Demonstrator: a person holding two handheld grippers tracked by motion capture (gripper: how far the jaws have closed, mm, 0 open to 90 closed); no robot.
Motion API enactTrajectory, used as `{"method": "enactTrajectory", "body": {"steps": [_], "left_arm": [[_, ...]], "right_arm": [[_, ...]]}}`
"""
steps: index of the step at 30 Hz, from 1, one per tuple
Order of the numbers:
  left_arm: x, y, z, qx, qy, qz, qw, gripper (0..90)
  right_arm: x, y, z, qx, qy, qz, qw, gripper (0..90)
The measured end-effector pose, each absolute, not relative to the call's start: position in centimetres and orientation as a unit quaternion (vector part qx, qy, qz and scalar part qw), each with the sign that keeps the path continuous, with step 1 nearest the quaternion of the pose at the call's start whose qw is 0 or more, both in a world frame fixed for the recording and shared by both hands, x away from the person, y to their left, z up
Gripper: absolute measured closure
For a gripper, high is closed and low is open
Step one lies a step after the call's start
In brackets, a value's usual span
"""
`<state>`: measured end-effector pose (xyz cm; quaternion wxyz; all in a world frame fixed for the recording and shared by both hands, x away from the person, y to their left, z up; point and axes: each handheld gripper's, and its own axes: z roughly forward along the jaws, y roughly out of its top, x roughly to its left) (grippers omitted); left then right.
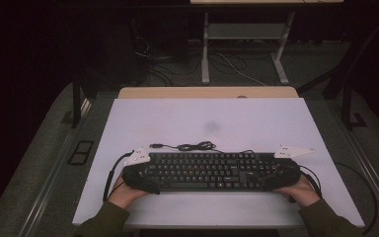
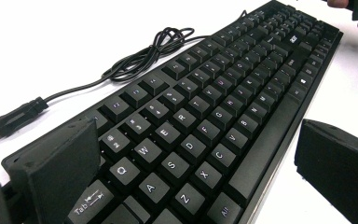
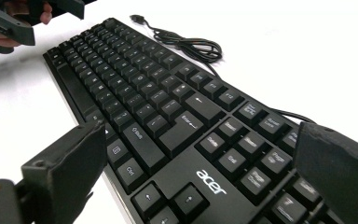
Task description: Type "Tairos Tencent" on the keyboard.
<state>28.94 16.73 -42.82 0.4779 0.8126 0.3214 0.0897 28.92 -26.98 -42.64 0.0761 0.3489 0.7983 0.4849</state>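
The left claw (image 1: 139, 174) gapes wide across the keyboard's (image 1: 212, 171) left end; the right claw (image 1: 282, 173) gapes likewise across its right end. The keyboard lies flat near the surface's (image 1: 217, 123) front edge, its cable (image 1: 192, 146) coiled just behind.

right gripper (image 3: 200, 177): we hold our jaws spread wide, one at each long edge of the keyboard (image 3: 168, 112) near its acer end | cable (image 3: 186, 44): coiled on the white table (image 3: 298, 51) beyond the keyboard | left gripper (image 3: 14, 21): held in a hand at the keyboard's far end
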Motion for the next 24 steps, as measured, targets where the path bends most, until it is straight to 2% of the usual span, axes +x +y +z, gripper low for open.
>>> {"method": "enactTrajectory", "body": {"steps": [24], "left_arm": [[29.3,16.3,-42.7,0.81,0.319,0.092,0.484,0.0]], "right_arm": [[29.8,-23.9,-42.3,0.321,0.805,0.496,0.053,3.0]]}}
